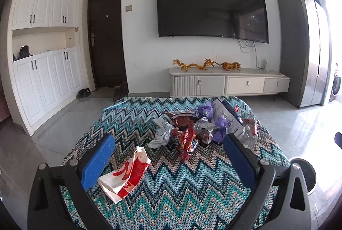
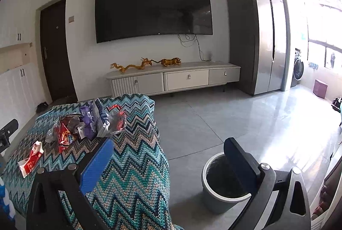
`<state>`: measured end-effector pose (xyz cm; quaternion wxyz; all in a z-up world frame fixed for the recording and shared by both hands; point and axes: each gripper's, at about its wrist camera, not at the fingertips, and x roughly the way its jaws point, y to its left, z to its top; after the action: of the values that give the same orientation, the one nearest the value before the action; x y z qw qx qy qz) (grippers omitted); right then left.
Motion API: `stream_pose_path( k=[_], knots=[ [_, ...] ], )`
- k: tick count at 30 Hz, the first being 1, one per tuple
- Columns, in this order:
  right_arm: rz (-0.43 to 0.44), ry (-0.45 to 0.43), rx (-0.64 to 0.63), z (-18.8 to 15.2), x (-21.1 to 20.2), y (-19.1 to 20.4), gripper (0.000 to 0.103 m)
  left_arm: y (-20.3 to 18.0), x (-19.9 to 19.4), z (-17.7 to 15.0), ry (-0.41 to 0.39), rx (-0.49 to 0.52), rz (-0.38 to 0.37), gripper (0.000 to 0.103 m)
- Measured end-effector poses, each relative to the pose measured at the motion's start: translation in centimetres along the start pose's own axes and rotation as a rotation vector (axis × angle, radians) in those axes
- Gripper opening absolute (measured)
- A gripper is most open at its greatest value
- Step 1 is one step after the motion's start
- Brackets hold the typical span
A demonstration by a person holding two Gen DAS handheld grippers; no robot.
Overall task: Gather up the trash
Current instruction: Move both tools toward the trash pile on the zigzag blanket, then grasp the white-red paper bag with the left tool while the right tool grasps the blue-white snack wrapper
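A heap of crumpled wrappers (image 1: 192,129), red, silver and purple, lies on a table under a zigzag cloth (image 1: 171,187). A red and white paper bag (image 1: 126,174) lies apart, nearer me. My left gripper (image 1: 168,144) is open and empty, above the cloth, with the paper bag by its left finger. My right gripper (image 2: 168,148) is open and empty at the table's right edge. A grey bin (image 2: 224,185) stands on the floor below its right finger. The heap (image 2: 89,125) and the paper bag (image 2: 31,159) show at left in the right wrist view.
A TV cabinet (image 1: 228,82) with gold figurines stands at the far wall under a big TV (image 1: 211,7). A tall fridge (image 2: 263,37) is at right. White cupboards (image 1: 44,37) and a dark door (image 1: 105,37) are at left. Grey tiled floor (image 2: 235,114) surrounds the table.
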<state>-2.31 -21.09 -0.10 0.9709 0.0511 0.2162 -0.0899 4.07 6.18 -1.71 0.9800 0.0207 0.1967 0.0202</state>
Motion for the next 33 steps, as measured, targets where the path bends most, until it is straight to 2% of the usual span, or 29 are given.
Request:
stream_pose_path(
  k=[7,11,16,19,23,27,33],
  knots=[
    [0.01,0.052,-0.04,0.6,2.0,0.8,0.103,0.4,1.8,-1.8,0.048,0.072,-0.034,0.102],
    [0.044,0.086,-0.079,0.8,3.3,2.2,0.103,2.4,3.4,-3.5,0.095,0.08,-0.027,0.102],
    [0.13,0.143,-0.101,1.2,5.6,4.2,0.103,6.8,6.0,-4.9,0.187,0.039,-0.043,0.102],
    [0.187,0.192,-0.095,1.5,7.6,5.3,0.103,8.2,7.8,-5.4,0.237,0.042,-0.043,0.102],
    [0.271,0.244,-0.098,2.0,10.6,7.2,0.102,9.4,10.2,-6.1,0.314,0.031,-0.081,0.102],
    [0.32,0.271,-0.125,2.8,13.7,9.0,0.095,9.3,11.7,-6.8,0.344,0.065,-0.107,0.102],
    [0.335,0.315,-0.121,3.5,18.4,9.6,0.077,9.2,13.1,-6.8,0.377,0.067,-0.131,0.102]
  ],
)
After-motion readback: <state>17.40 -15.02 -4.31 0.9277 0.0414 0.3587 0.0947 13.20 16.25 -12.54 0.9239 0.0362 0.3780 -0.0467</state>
